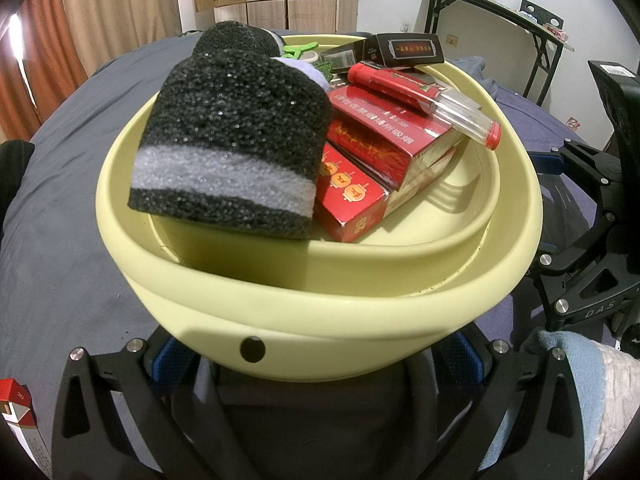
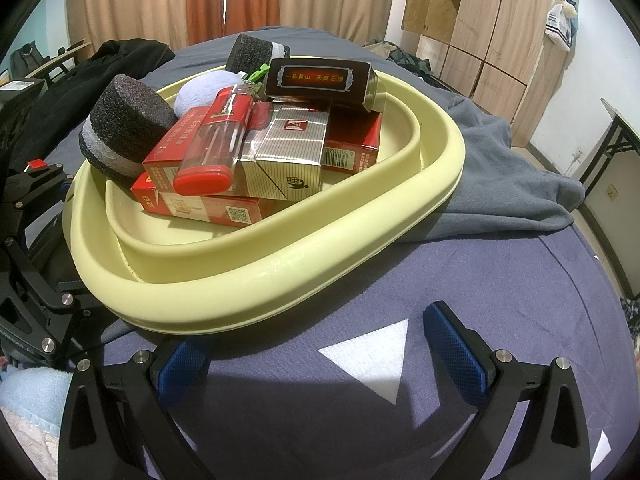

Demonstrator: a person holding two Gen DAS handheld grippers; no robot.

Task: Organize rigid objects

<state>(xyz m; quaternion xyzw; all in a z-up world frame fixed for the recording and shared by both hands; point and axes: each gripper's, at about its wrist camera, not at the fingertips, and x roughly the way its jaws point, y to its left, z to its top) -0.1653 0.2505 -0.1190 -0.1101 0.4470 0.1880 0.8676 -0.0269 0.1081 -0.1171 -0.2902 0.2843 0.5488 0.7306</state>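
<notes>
Underneath, blue-grey bedsheet point(image 2: 460, 280); curtains point(image 2: 132, 0) behind.

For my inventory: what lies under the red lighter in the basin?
The red lighter rests on red boxes and a silver pack. What lies deeper in the basin is covered.

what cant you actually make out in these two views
- Left hand-held gripper: in the left wrist view the yellow basin covers its fingertips, so a grip on the rim can't be confirmed.
- Green item: mostly hidden behind the black sponge, unidentifiable.
- Red-and-white pack: cut off by the left wrist view's edge.
- Lowest red box: buried under other packs in the right wrist view.
</notes>
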